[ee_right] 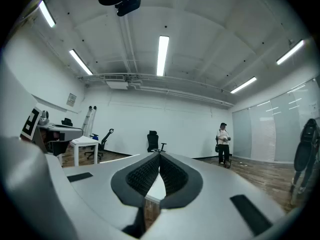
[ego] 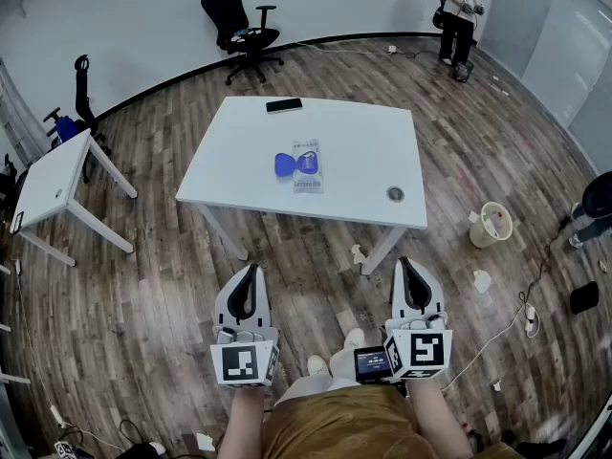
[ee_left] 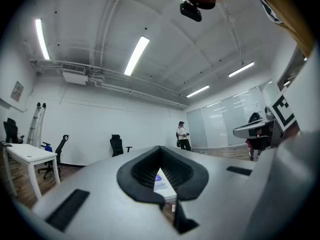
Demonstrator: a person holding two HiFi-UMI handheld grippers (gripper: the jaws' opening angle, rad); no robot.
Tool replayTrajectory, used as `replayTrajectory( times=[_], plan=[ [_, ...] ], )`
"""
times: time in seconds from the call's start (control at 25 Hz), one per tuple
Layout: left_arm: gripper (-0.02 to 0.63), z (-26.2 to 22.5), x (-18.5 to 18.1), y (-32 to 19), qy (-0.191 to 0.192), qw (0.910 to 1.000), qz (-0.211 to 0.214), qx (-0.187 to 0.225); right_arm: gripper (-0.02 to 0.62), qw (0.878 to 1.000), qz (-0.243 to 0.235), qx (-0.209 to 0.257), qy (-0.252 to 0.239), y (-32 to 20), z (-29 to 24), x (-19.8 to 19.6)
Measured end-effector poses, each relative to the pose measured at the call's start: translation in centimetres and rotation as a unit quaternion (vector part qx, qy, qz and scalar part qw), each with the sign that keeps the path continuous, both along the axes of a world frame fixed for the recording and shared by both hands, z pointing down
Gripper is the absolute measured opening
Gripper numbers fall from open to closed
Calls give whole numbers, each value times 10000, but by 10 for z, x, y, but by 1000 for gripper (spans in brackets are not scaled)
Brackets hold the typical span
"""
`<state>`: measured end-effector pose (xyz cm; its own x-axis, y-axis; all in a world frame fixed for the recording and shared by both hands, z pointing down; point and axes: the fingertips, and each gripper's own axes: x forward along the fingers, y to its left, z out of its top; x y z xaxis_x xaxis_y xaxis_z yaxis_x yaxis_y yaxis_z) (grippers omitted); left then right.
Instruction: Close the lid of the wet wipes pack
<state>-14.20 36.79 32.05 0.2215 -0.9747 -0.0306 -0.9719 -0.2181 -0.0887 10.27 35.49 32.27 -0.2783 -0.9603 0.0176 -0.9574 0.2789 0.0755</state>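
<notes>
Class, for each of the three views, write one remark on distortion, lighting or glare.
Head view: fisheye bends the wall base and floorboards around the white table; shadows are soft. Left gripper view: the ceiling strip light glares white; a mosaic patch sits at the top. Right gripper view: black corners from the round lens; the middle ceiling light is blown out.

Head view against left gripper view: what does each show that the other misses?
Only the head view: left gripper and right gripper whole, side by side, a black phone, and the blue lid lying open beside the wet wipes pack. Only the left gripper view: ceiling lights, and its own jaws shut on nothing. Both: white table, that pack (small past the jaws), standing person, black chair.
</notes>
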Motion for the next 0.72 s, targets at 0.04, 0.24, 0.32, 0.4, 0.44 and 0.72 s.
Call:
replayTrajectory(
  times=[0.04,0.24,0.32,0.4,0.44,0.72],
  plan=[
    [8,0,0,-3,2,10000,4,-4,11,10000,0,2,3,-3,0,-1],
    [6,0,-2,-16,5,10000,14,-33,9,10000,-15,4,-19,-15,-1,-3],
    [8,1,-1,-22,-6,10000,11,-45,9,10000,-29,1,-38,-20,0,-2],
    [6,2,2,-30,-30,10000,21,-63,11,10000,-23,-6,-56,-28,1,0],
    [6,4,4,-36,-49,10000,36,-77,9,10000,-17,-19,-67,-34,2,2],
    [6,15,15,-80,-116,9998,-7,-187,9,9999,0,-98,-135,-78,13,20]
  ],
)
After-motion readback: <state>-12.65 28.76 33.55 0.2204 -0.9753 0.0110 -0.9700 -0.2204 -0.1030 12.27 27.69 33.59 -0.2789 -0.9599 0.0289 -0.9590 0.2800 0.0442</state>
